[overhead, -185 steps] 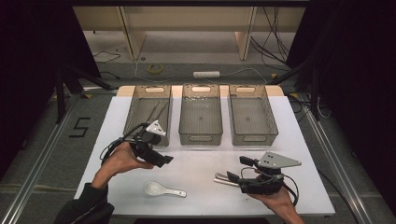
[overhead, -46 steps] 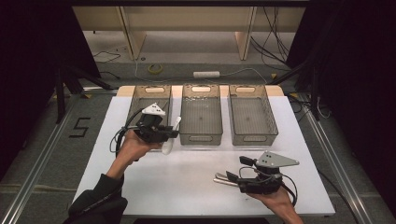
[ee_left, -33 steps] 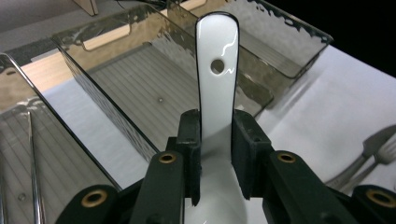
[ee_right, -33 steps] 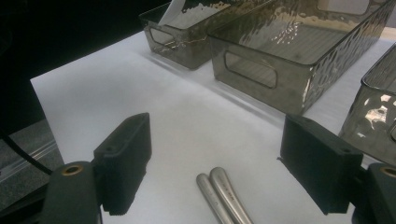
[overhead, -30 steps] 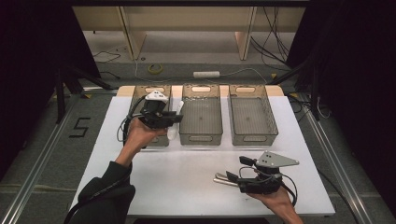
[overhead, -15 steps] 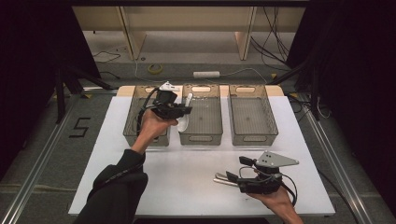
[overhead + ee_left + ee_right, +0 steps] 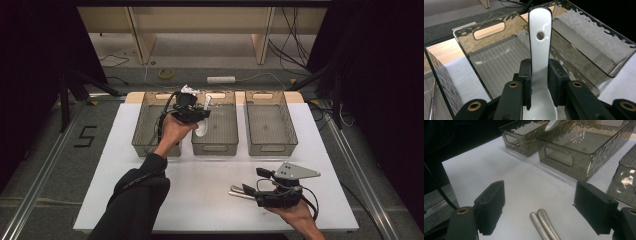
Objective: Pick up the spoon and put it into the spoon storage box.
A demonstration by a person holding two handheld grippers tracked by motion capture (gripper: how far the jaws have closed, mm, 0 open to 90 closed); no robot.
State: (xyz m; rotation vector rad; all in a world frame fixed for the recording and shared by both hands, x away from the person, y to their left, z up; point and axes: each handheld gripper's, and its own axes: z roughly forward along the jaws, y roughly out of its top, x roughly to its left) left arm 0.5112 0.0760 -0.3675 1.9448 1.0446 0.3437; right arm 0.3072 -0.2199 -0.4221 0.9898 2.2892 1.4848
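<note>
Here three bins [image 7: 214, 131] line the table's [image 7: 125, 165] upper centre, with one white spoon [image 7: 539, 47] and two metal handles [image 7: 544, 223]. The left gripper [image 7: 200, 116] clamps the spoon above the middle bin, its bowl cut off; earlier it hovered lower left. The right gripper [image 7: 541, 210] gapes, empty, lower right.

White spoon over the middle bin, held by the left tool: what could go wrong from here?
1. The left tool grips the white spoon by its narrow handle near the bowl; the glossy surface could slip or pivot between the pads.
2. The spoon hangs over the middle bin, close to the wall it shares with the left bin; released now, it might clip the rim or land hard and chip.
</note>
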